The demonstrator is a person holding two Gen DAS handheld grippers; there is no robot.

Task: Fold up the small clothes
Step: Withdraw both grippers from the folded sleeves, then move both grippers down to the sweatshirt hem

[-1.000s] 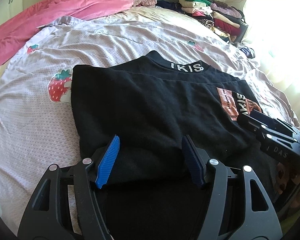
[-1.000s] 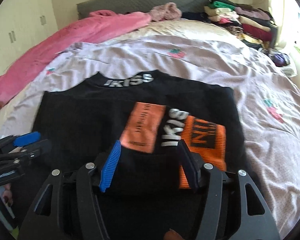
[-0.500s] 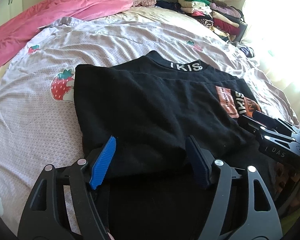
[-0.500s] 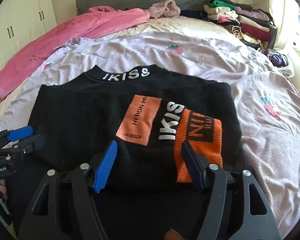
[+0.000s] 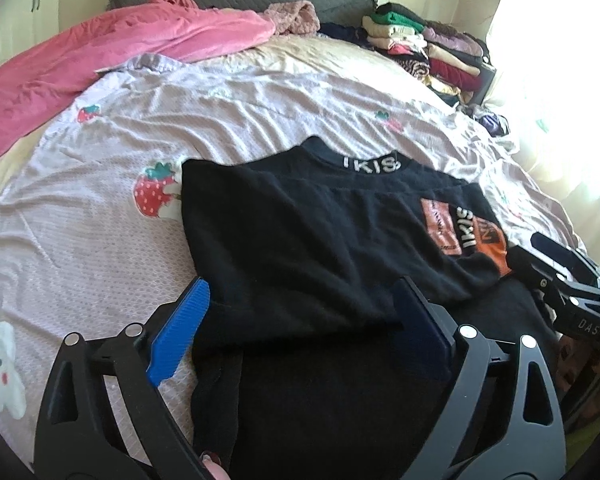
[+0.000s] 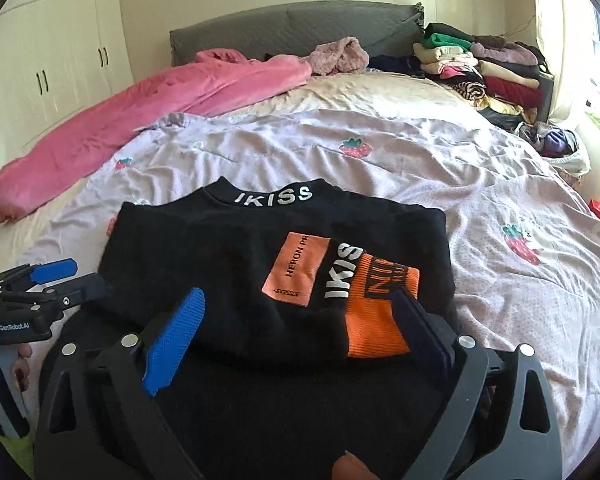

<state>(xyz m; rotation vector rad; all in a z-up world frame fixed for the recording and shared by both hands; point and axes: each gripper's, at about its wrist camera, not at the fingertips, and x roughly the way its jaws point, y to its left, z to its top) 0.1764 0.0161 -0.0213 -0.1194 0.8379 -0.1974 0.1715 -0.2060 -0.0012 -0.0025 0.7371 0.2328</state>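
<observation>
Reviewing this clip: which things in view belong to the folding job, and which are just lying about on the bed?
Part of the job:
black top, folded on the bedspread
left gripper, open
right gripper, open

Lying about:
pink blanket
stack of folded clothes
fuzzy pink garment by the headboard
</observation>
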